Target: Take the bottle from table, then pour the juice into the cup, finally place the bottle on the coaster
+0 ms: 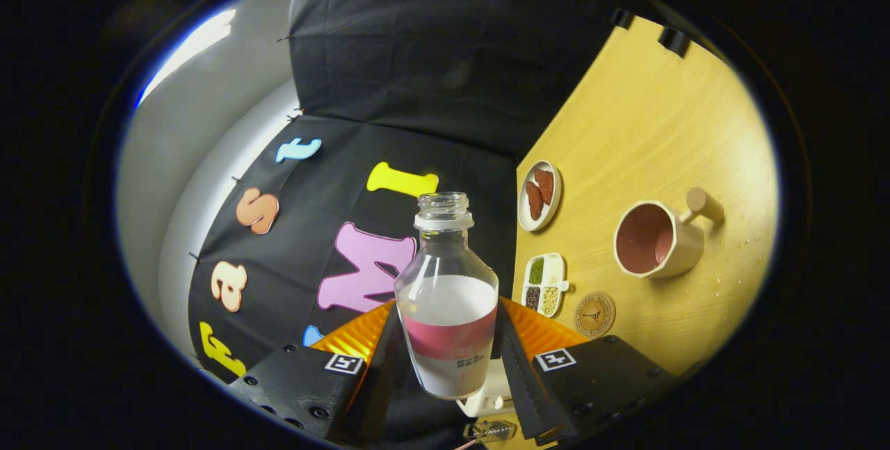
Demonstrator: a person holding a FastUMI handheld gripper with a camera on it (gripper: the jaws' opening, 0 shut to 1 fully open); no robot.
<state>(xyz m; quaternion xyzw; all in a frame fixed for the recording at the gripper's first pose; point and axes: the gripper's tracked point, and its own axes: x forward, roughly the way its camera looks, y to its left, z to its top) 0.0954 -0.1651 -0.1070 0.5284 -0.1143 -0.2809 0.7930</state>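
Gripper view has the gripper (448, 346) clamped on the clear bottle (448, 297), both fingers pressing its labelled body, mouth uncapped and lifted clear of the wooden table (653, 123). Just beyond the fingers lie the round coaster (594, 314) and a divided dish of grains (544, 284). Farther off stand the cup (657, 239), its inside pinkish, and a small plate (540, 195).

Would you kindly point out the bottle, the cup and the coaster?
bottle (448, 311): gripper view, on its label, between the fingers.
cup (688, 245): gripper view, on its outer wall.
coaster (594, 314): gripper view, on its printed centre.
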